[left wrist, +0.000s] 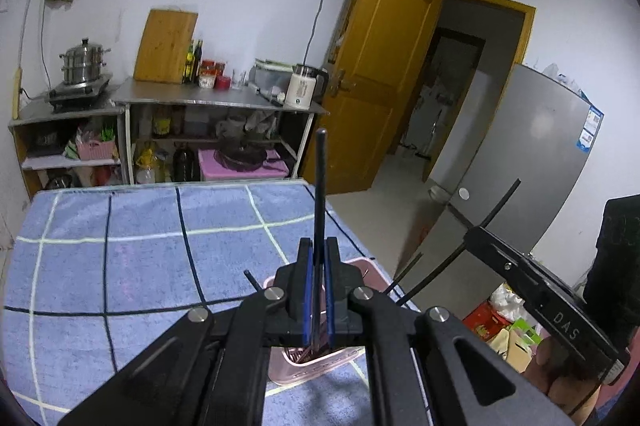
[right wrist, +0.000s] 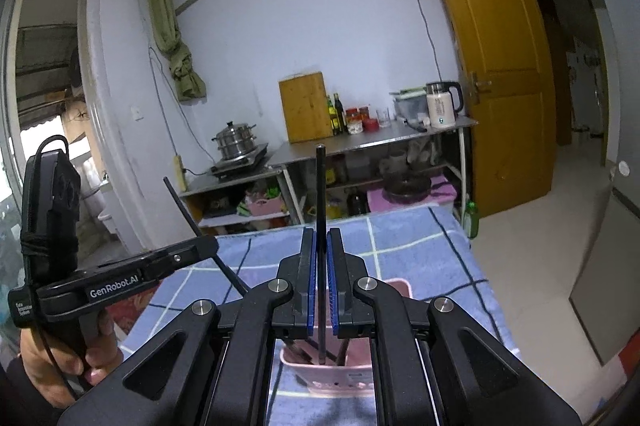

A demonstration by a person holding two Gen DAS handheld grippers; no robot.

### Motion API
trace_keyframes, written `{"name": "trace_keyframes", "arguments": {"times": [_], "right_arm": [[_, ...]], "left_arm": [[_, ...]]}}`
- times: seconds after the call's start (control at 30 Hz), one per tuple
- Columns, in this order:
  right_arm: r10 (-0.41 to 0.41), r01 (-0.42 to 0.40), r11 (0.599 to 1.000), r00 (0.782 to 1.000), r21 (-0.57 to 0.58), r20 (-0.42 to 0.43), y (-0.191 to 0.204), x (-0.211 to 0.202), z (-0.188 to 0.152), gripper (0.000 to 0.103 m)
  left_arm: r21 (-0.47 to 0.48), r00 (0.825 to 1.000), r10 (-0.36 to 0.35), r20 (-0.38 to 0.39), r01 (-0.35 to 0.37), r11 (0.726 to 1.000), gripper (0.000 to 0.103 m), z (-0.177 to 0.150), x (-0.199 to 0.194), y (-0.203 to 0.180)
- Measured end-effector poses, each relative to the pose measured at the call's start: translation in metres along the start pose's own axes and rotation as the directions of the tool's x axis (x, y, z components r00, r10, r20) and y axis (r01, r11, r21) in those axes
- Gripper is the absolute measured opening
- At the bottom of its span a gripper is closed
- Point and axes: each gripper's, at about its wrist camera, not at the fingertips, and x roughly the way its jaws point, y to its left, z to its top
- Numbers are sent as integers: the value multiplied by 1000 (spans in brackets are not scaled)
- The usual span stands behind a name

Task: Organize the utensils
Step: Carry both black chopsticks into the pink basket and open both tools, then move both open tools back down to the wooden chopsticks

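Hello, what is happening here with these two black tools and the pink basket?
A person is sorting chopsticks into a pink basket on a blue checked cloth. The left gripper and the right gripper each clamp one dark chopstick upright, lower ends over the basket, which already holds several utensils.

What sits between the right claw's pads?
A single dark chopstick, upright, shows in the right wrist view between the blue pads of the right claw; its lower end reaches into the pink basket.
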Motion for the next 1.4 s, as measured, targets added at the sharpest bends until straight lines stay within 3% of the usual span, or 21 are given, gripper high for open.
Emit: {"name": "trace_keyframes", "arguments": {"times": [0.37, 0.7, 0.87, 1.13, 1.4], "right_arm": [[-6, 7, 1000, 995, 12, -104, -12, 42, -36, 5], [-13, 17, 1000, 989, 22, -149, -15, 43, -49, 6], [-31, 30, 1000, 993, -8, -116, -9, 27, -42, 15], [-34, 33, 999, 997, -14, -70, 2, -5, -41, 17], [17, -19, 999, 999, -27, -50, 24, -30, -53, 17]], "left_arm": [[32, 998, 12, -61, -10, 999, 6, -27, 36, 3], [37, 998, 26, -58, -24, 999, 8, -33, 35, 6], [32, 1000, 14, -26, -13, 999, 16, -28, 18, 4], [45, 999, 17, 43, -19, 999, 24, -28, -27, 6], [42, 993, 86, 77, -90, 995, 25, -47, -66, 26]]}}
